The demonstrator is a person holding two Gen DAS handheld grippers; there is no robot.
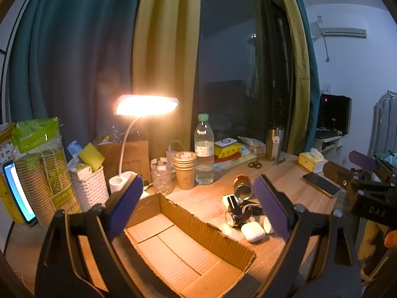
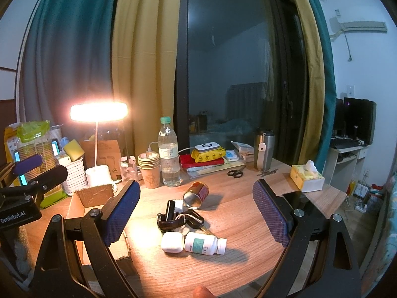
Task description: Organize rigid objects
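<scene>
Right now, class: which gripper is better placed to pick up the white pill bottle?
Right. The right gripper is open, facing the pill bottle; the left gripper is over the cardboard box.
</scene>
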